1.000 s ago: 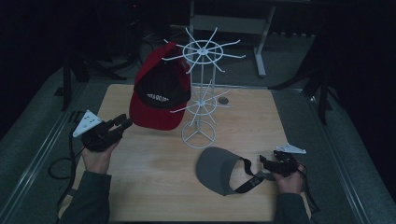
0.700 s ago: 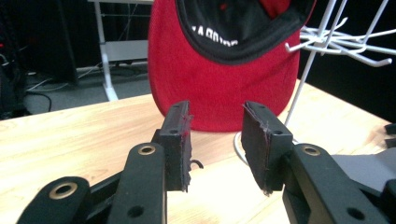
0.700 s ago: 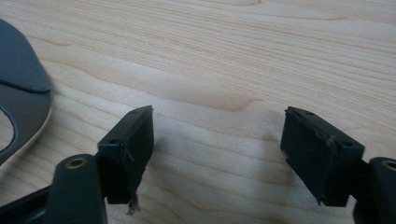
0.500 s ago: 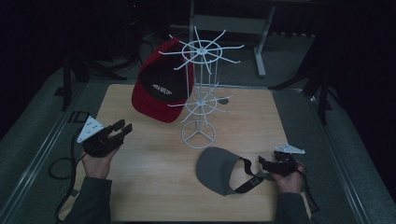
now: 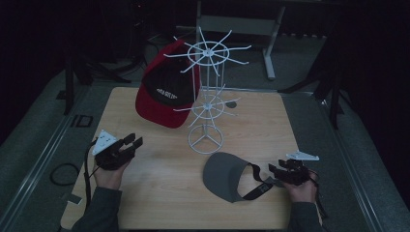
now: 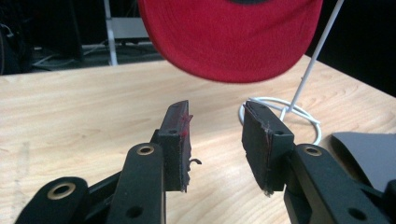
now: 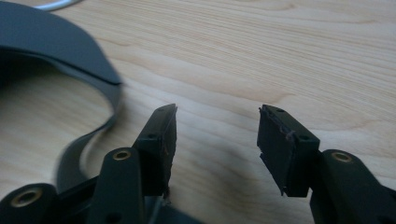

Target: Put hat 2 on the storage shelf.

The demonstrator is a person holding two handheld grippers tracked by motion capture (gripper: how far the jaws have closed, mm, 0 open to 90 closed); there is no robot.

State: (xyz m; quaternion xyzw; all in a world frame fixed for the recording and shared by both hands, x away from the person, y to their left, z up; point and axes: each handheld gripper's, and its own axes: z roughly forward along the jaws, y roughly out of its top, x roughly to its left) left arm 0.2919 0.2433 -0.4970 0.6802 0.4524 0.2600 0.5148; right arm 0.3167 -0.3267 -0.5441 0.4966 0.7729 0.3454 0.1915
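On red cap (image 5: 167,96), unreadable white lettering

Dim lab or studio recording bay: a lone wooden worktop (image 5: 159,193) ringed by dark stands (image 5: 333,82), floor cables (image 5: 60,173), and a metal-framed bench (image 5: 237,24) behind.

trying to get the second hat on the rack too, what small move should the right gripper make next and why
Probably ease the right gripper sideways onto the grey visor's strap and close. Its jaws stand open over bare table, the strap just beside them, so nothing is held. The red cap already hangs on the white rack.
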